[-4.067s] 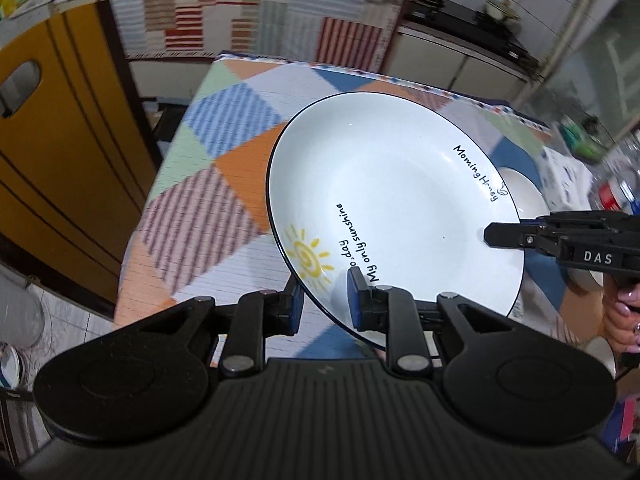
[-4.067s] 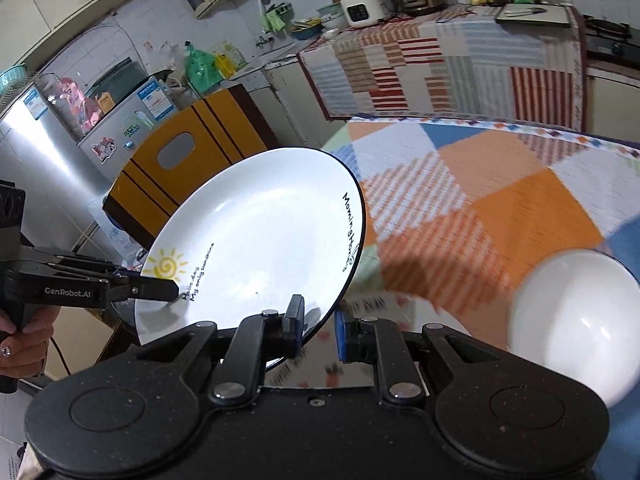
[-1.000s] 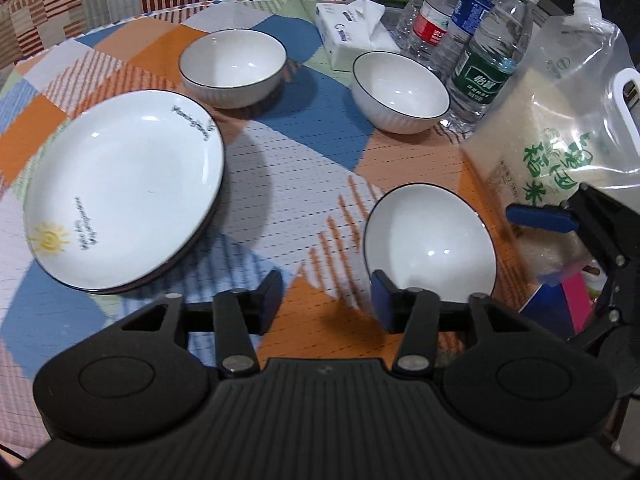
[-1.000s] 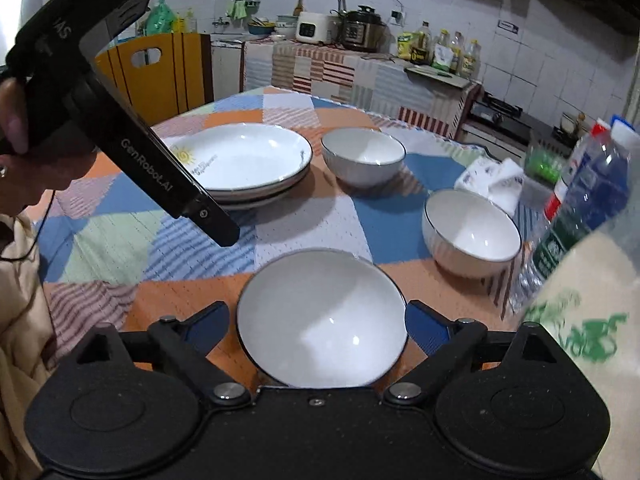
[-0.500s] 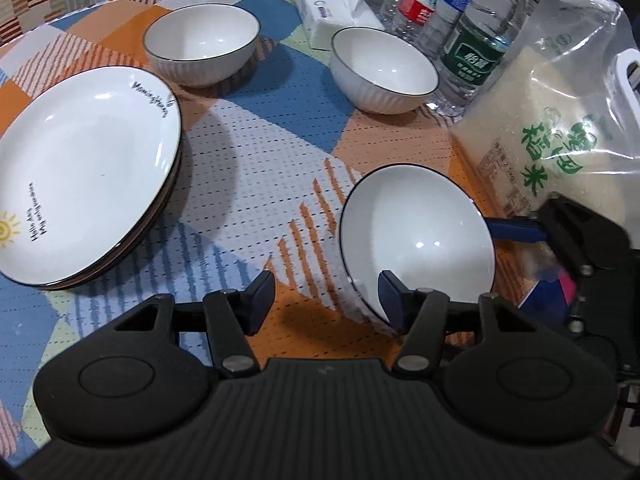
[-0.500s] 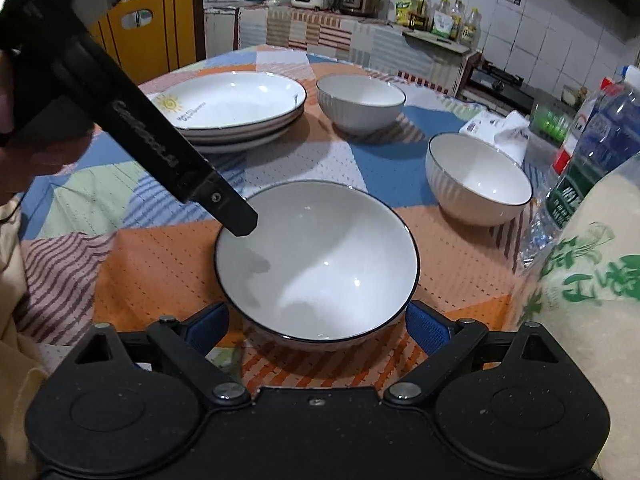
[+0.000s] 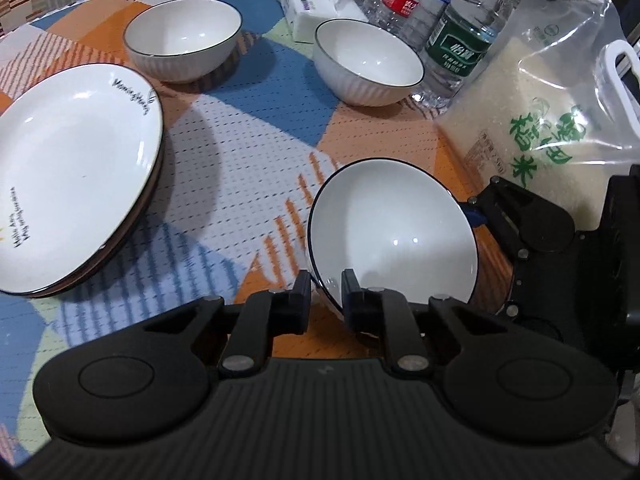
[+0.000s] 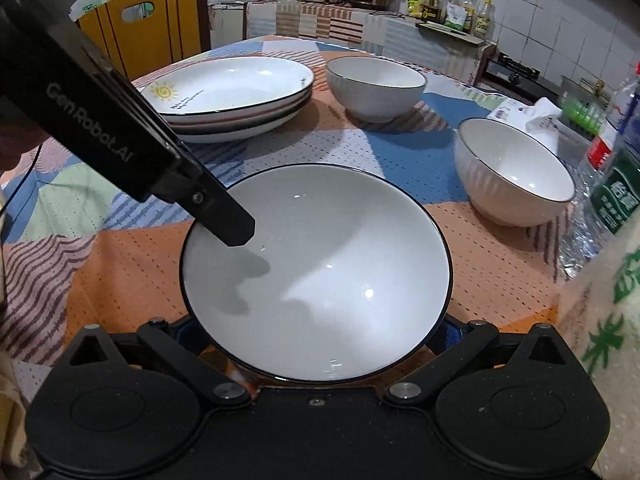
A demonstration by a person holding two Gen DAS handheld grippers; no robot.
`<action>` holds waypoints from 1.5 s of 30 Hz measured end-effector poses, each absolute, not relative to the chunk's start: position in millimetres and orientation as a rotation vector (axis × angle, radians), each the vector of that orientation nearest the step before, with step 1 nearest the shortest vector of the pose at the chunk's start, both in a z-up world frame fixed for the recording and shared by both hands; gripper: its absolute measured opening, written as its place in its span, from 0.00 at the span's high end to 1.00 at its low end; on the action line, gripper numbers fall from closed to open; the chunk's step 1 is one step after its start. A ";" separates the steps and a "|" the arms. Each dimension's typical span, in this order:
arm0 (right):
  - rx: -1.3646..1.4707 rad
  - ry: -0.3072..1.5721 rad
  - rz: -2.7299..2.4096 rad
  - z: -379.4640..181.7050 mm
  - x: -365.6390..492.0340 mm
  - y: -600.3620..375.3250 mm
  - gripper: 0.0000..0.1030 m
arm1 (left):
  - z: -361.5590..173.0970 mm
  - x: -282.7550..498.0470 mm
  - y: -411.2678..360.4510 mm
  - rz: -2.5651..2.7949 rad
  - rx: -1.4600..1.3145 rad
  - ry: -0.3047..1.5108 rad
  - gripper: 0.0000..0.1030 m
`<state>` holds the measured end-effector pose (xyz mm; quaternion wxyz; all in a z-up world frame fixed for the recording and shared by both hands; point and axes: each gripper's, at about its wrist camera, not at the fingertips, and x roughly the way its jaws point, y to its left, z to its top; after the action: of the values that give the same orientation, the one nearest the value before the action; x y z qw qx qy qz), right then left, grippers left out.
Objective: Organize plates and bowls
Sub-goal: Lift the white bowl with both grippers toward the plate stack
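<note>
A white bowl with a dark rim [image 7: 394, 232] [image 8: 320, 276] sits tilted near the table's front edge. My left gripper [image 7: 326, 294] is shut on its near rim, one finger inside and one outside; that finger shows in the right wrist view [image 8: 224, 220]. My right gripper [image 8: 316, 332] is spread wide with the bowl between its fingers, which are mostly hidden under the rim; whether they press on it I cannot tell. A stack of sun-print plates [image 7: 72, 168] [image 8: 232, 92] lies to the left. Two more white bowls [image 7: 184, 38] [image 7: 368, 62] stand at the back.
A bag of rice [image 7: 532, 128] stands right beside the held bowl. Water bottles [image 7: 464, 28] and a tissue pack [image 7: 316, 0] are behind it. The checked tablecloth [image 7: 232, 168] covers the table. A yellow chair [image 8: 144, 28] and kitchen counter are beyond.
My left gripper has closed on the near bowl's rim and the bowl has tipped up. My right gripper has moved in so the bowl sits deeper between its fingers.
</note>
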<state>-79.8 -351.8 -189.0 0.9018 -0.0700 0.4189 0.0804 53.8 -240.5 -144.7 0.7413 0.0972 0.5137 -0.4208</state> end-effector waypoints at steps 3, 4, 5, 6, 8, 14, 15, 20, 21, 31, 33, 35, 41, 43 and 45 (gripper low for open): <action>-0.152 0.864 0.192 -183.9 -78.4 -344.1 0.00 | -137.7 56.5 -228.7 -0.915 0.218 1.137 0.86; -0.157 0.860 0.201 -181.1 -77.1 -340.6 0.00 | -135.0 57.6 -225.4 -0.913 0.220 1.141 0.86; -0.162 0.856 0.209 -178.1 -76.4 -336.8 0.00 | -131.5 58.8 -220.9 -0.908 0.221 1.143 0.86; -0.168 0.851 0.214 -175.8 -75.7 -333.5 0.00 | -127.7 59.9 -216.7 -0.905 0.220 1.143 0.86; -0.178 0.837 0.225 -168.7 -73.3 -325.1 0.00 | -120.0 62.0 -207.5 -0.892 0.217 1.140 0.86; -0.161 0.812 0.265 -152.6 -62.0 -302.1 0.00 | -102.7 66.1 -179.5 -0.850 0.243 1.139 0.86; -0.165 0.809 0.273 -152.3 -61.6 -296.7 0.00 | -101.8 67.2 -174.7 -0.840 0.247 1.145 0.86; -0.188 0.799 0.321 -152.3 -53.3 -267.8 0.00 | -104.1 76.6 -143.2 -0.793 0.235 1.179 0.86; -0.189 0.800 0.332 -152.7 -49.8 -263.1 0.00 | -105.6 78.2 -136.8 -0.780 0.228 1.189 0.86; -0.181 0.823 0.415 -171.4 -32.7 -216.9 0.00 | -129.2 92.3 -91.9 -0.698 0.189 1.276 0.83; -0.181 0.828 0.424 -174.3 -29.6 -211.7 0.00 | -134.5 95.0 -88.5 -0.683 0.183 1.290 0.83; -0.168 0.838 0.430 -178.0 -26.9 -209.3 0.00 | -139.8 96.7 -87.1 -0.678 0.182 1.298 0.83; -0.202 0.824 0.414 -186.2 -30.7 -201.9 0.00 | -146.4 94.8 -87.4 -0.668 0.181 1.291 0.83; -0.203 0.828 0.409 -186.3 -31.3 -201.6 0.00 | -147.2 93.5 -87.8 -0.675 0.176 1.294 0.83; -0.210 0.843 0.406 -187.2 -33.0 -201.1 0.00 | -148.3 92.0 -88.7 -0.684 0.178 1.301 0.83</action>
<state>-33.0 -201.1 -187.2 0.8872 -0.1012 0.4055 0.1955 92.0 -88.7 -148.3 0.7382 0.0810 0.5927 -0.3118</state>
